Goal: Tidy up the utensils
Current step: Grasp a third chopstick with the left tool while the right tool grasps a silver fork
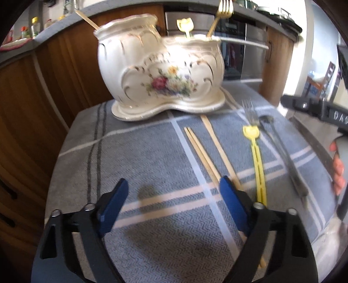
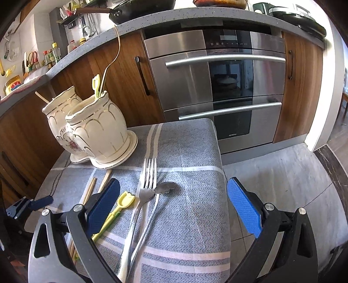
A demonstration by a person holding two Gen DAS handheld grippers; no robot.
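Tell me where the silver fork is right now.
The silver fork lies flat on the grey cloth, between the yellow plastic utensil and the spoon.

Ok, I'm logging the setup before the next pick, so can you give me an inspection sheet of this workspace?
Surface: grey striped cloth covering a small table.
Job's things: ceramic holder with two compartments, already holding a gold fork, a yellow pick and a wooden stick; lying on the cloth are chopsticks, another yellow pick, a silver fork and a spoon.
Clutter: nothing seen.
Grippers: left gripper open, empty; right gripper open, empty.
Cables: nothing seen.
Surroundings: oven, wooden cabinets, countertop with bottles.
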